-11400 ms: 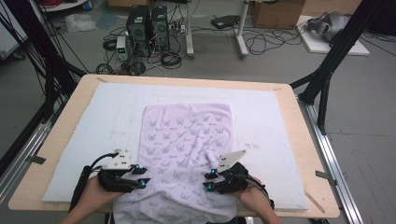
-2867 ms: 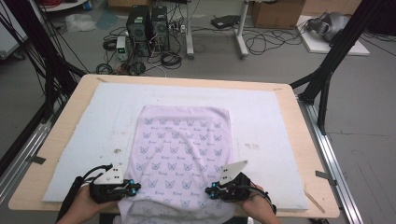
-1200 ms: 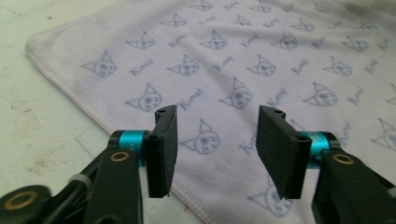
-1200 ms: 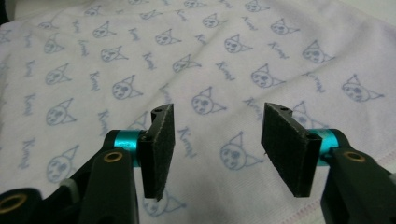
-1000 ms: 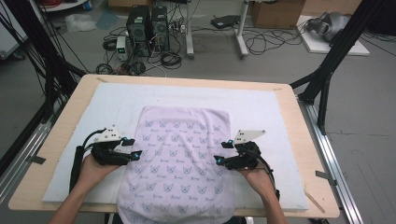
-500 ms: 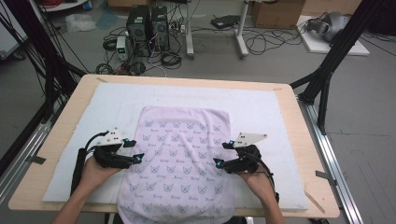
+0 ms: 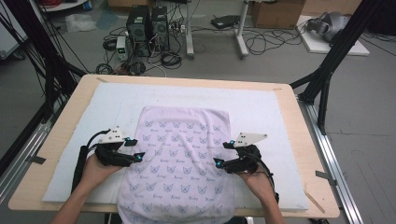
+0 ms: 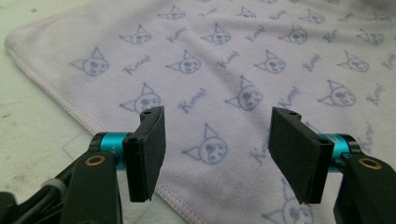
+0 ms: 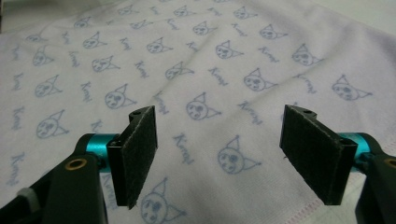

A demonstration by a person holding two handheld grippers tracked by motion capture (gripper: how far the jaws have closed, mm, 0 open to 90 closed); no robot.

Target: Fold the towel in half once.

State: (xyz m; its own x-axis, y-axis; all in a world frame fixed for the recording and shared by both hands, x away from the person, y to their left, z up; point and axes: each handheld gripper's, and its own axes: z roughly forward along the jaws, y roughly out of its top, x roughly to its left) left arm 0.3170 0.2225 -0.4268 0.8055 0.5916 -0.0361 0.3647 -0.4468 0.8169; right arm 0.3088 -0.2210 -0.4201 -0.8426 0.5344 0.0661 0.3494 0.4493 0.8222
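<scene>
Lilac towel [image 7: 180, 161] lies flat on the tabletop's white mat [image 7: 280, 112], near end overhanging; left claw [image 7: 133, 150] and right claw [image 7: 224, 154], both agape and empty, flank its side hems, likely for folding

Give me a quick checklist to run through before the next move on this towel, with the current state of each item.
1. Towel lies spread and mostly smooth on the white mat: ok.
2. Left gripper jaws open, nothing between the pads: ok.
3. Right gripper jaws have just been opening, nothing held: ok.
4. Each gripper sits at a side hem of the towel: ok.
5. Near end of the towel on the mat: not ok, it hangs over the table edge.
6. Far corners lying flat: ok.
</scene>
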